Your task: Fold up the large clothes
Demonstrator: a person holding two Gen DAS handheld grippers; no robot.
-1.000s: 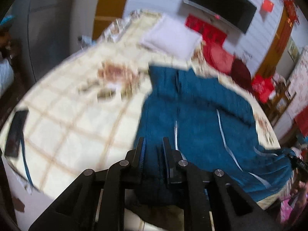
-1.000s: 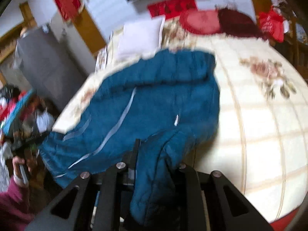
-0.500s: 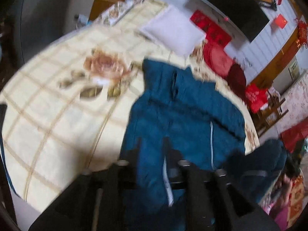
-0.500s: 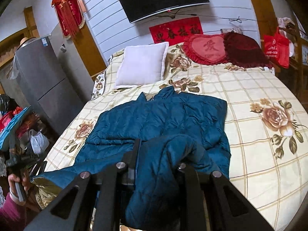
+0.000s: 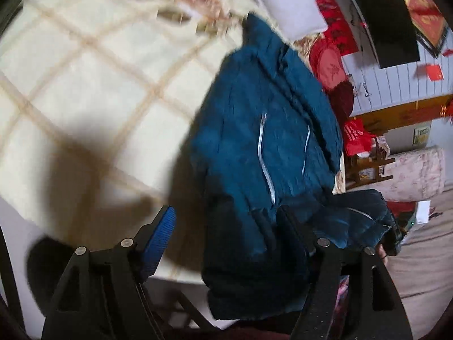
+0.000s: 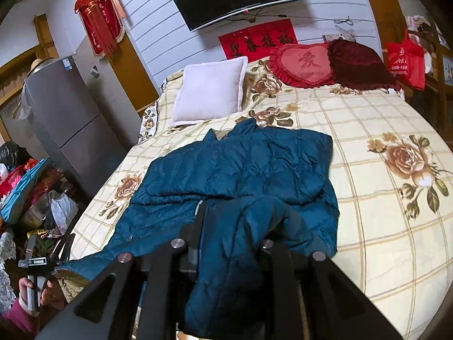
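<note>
Teal jacket (image 6: 243, 167) released: left gripper (image 5: 226, 226) jaws now apart.

teal quilted jacket (image 6: 240, 167) spread on bed (image 6: 382, 226)

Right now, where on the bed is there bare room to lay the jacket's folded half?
Bare bedspread lies right of the blue puffer jacket, below the heart cushion. A narrower strip runs left of the jacket. The headboard end is crowded by the white pillow and cushions.
</note>
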